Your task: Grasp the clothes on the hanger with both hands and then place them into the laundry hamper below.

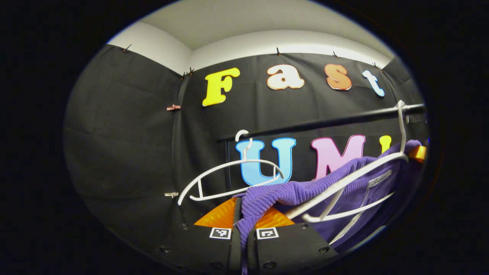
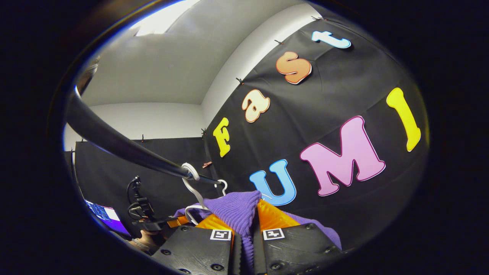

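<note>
Now your left hand-held gripper [image 1: 244, 219] pinches the purple sweater [image 1: 290, 193]; your right hand-held gripper [image 2: 246, 225] clamps it too, under the rail [image 1: 324, 122].

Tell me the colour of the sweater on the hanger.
Purple, ribbed knit sweater; clearest in the left gripper view.

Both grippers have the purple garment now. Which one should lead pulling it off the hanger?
Probably left. The left gripper pinches the purple garment where it already lies loose over the white hanger. The right gripper is shut on a bunched fold, close under the rail.
</note>
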`<state>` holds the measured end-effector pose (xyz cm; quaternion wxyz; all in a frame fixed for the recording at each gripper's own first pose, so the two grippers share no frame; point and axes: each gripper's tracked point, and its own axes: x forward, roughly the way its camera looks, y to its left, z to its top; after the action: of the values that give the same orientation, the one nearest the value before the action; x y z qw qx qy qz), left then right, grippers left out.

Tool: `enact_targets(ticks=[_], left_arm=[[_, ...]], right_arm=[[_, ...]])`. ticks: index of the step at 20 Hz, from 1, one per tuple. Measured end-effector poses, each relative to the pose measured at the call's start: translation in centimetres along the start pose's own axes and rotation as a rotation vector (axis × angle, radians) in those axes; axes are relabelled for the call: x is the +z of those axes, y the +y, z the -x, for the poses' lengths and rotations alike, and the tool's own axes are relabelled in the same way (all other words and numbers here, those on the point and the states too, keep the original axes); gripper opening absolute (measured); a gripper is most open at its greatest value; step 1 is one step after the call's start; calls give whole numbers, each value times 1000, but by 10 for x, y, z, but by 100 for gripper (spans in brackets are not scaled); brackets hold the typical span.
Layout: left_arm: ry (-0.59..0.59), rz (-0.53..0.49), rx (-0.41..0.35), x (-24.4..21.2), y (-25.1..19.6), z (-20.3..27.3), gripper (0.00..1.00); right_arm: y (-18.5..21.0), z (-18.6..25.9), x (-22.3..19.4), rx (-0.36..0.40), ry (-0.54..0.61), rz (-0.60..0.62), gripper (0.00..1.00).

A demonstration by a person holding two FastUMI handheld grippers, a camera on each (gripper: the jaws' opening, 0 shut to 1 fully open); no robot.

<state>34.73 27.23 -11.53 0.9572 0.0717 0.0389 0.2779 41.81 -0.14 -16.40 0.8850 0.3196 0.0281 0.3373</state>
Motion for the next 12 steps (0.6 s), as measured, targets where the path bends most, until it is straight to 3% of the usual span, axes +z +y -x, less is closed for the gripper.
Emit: enact_targets(ticks=[3,7,10,11,12], left_arm=[[92,74,-31,-46,-14,-10,10],[172,99,-93,-92,-58,12,10],[207,112,-171,-101,-97,34,10],[223,115,-195,-103,-106,38,10],[234,116,-220,-106,-116,42,10]], right_arm=[[-2,0,-7,5,25,-10,15],[-19,9,2,-29,6,-15,15],[-63,25,7,-152,1,22,15],[-79,33,2,-201,13,16,10],[-94,42,-3,-247,26,14,15]])
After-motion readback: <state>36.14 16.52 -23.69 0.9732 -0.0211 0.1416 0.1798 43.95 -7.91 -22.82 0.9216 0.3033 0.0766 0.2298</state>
